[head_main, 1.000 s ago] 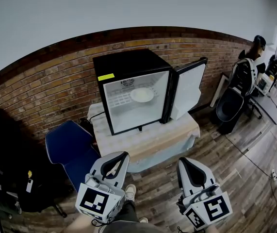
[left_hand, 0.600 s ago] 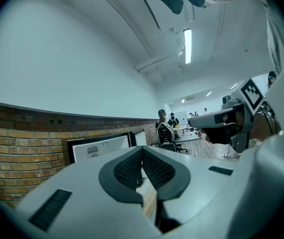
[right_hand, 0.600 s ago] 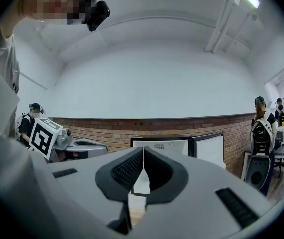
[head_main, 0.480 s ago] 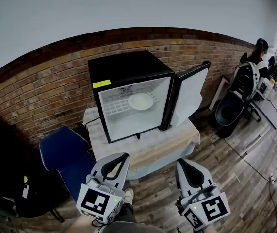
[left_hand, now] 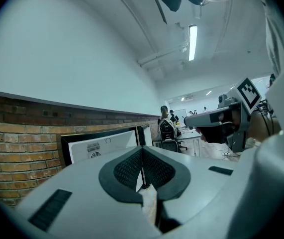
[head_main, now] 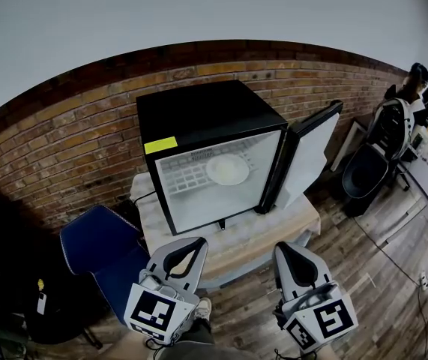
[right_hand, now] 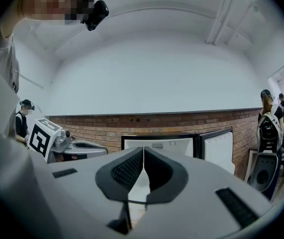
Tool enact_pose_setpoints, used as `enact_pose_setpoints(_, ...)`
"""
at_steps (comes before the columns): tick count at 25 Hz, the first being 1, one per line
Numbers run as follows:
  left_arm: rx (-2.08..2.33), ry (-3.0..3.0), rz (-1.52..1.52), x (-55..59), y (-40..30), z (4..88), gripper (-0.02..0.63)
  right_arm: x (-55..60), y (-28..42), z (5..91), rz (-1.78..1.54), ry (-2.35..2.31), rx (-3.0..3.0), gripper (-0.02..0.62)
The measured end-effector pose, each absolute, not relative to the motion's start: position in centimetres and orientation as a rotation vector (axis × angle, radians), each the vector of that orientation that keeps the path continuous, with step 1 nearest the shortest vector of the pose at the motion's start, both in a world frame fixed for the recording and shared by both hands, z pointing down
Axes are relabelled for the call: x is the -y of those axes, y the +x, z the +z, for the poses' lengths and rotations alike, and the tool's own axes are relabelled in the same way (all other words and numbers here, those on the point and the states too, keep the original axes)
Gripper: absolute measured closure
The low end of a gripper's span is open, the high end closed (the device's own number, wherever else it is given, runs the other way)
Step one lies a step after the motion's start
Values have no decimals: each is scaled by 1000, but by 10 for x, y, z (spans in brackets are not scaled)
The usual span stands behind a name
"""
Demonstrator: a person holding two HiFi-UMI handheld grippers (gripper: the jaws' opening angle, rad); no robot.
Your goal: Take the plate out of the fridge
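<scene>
Nearest the camera, the left hand-held gripper (head_main: 190,246) and the right hand-held gripper (head_main: 284,249) sit side by side at the bottom of the head view. Both point up toward the fridge (head_main: 199,115), and both are well short of it. In the left gripper view the two dark pads meet along a thin line, so its jaws are together with nothing between them. The right gripper view shows the same: pads pressed flat to each other, and no object caught in them.

Under the grippers lies a wooden plank floor (head_main: 382,276). A blue chair (head_main: 97,242) stands to the left, just beside the tabletop (head_main: 277,227), which is covered with a pale cloth.

The black fridge stands on that tabletop, with a yellow sticker (head_main: 160,145) on its upper left front corner. Its door (head_main: 309,158) is swung open to the right and shows a white inner face. The inside is lit and white. The plate (head_main: 227,169), round and pale, lies flat on the wire shelf (head_main: 187,175) in the upper part of the compartment, toward the right side. Neither gripper touches it.

Behind the fridge runs a brick wall (head_main: 64,137) with a plain light wall above it. At the far right edge, people (head_main: 417,77) sit by desks and dark office chairs (head_main: 363,175).
</scene>
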State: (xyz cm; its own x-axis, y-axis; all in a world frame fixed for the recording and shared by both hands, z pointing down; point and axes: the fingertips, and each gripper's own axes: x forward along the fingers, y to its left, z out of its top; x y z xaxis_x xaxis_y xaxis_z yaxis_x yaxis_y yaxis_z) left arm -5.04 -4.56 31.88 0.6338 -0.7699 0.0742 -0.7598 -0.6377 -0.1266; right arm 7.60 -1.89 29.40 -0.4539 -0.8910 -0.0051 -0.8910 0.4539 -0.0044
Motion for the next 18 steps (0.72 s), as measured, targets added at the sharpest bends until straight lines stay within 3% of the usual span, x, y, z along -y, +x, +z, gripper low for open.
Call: enact_pose_setpoints(18,-1144,-2863,-147,167,-59,326,588,144,54,304,-73,-1781,-2659,566)
